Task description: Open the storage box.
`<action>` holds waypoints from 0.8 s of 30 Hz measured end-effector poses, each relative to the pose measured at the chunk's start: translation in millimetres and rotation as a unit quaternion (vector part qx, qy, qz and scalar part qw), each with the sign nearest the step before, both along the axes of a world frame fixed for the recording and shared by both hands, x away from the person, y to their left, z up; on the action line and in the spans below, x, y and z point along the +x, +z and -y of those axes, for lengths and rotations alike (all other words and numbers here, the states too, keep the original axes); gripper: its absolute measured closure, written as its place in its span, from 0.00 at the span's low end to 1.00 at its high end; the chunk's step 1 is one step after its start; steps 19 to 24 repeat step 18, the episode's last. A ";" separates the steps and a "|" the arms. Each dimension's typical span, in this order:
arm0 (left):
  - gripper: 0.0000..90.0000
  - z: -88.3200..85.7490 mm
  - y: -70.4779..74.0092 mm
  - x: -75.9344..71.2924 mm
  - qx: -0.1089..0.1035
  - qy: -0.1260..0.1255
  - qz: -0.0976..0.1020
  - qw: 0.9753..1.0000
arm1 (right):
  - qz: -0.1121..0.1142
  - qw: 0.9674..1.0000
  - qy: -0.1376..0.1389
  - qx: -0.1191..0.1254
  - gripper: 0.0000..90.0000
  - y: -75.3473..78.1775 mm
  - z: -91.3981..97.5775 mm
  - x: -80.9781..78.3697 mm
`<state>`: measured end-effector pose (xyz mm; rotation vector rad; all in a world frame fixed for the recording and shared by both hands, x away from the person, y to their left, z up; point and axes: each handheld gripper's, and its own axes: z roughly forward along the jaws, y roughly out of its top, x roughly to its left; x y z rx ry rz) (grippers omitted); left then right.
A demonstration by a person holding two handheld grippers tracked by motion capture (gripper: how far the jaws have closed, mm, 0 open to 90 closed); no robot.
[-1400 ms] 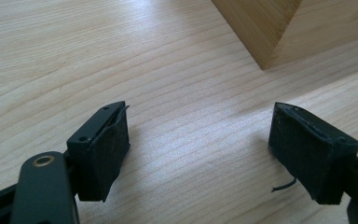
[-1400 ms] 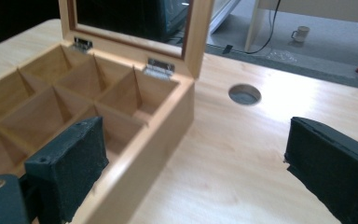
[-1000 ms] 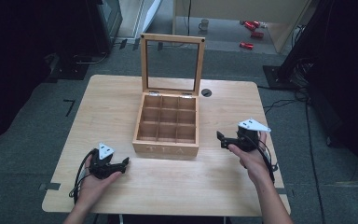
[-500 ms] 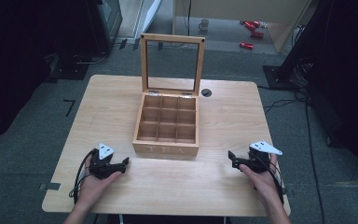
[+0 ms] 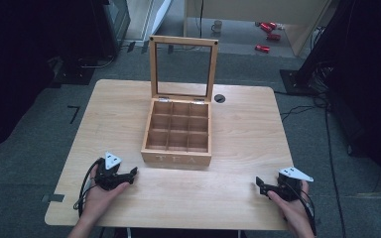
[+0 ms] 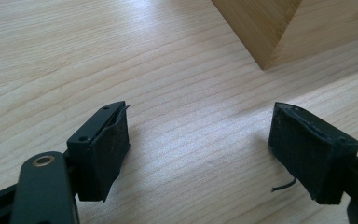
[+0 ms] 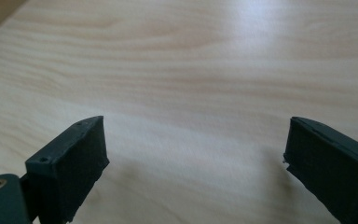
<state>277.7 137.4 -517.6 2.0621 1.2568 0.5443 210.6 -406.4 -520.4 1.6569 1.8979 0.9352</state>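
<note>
A wooden tea box point(image 5: 178, 139) stands at the middle of the light wood table point(image 5: 248, 129), its glass-paned lid point(image 5: 182, 67) raised upright and its nine compartments bare. My left gripper point(image 5: 131, 173) rests on the table near the front left, open, jaws pointing right toward the box's front corner point(image 6: 265, 56). Its pads point(image 6: 105, 149) hold nothing. Low at the front right edge my right gripper point(image 5: 259, 184) is open too, pointing left, with only bare tabletop point(image 7: 191, 93) between its pads point(image 7: 81, 158).
A round cable hole point(image 5: 220, 98) lies in the table behind the box. On the floor beyond stand a mug point(image 5: 217, 26), red items point(image 5: 268, 34) and dark equipment stands point(image 5: 322, 64). Cables trail from both grippers over the front edge.
My right gripper has come back from beside the box toward the front right edge and dropped low to the table. The left gripper and the box have stayed put.
</note>
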 end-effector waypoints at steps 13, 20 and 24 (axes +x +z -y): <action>0.23 0.4 -0.1 -0.4 0.000 0.003 0.000 1.000 | -0.008 0.999 -0.008 -0.037 0.06 -5.5 4.0 -10.1; 0.23 0.7 -0.1 0.1 -0.001 0.001 0.000 1.000 | -0.008 0.999 -0.010 -0.037 0.06 -5.4 3.8 -10.1; 0.23 0.7 -0.1 0.1 -0.001 0.001 0.000 1.000 | -0.008 0.999 -0.010 -0.037 0.06 -5.4 3.8 -10.1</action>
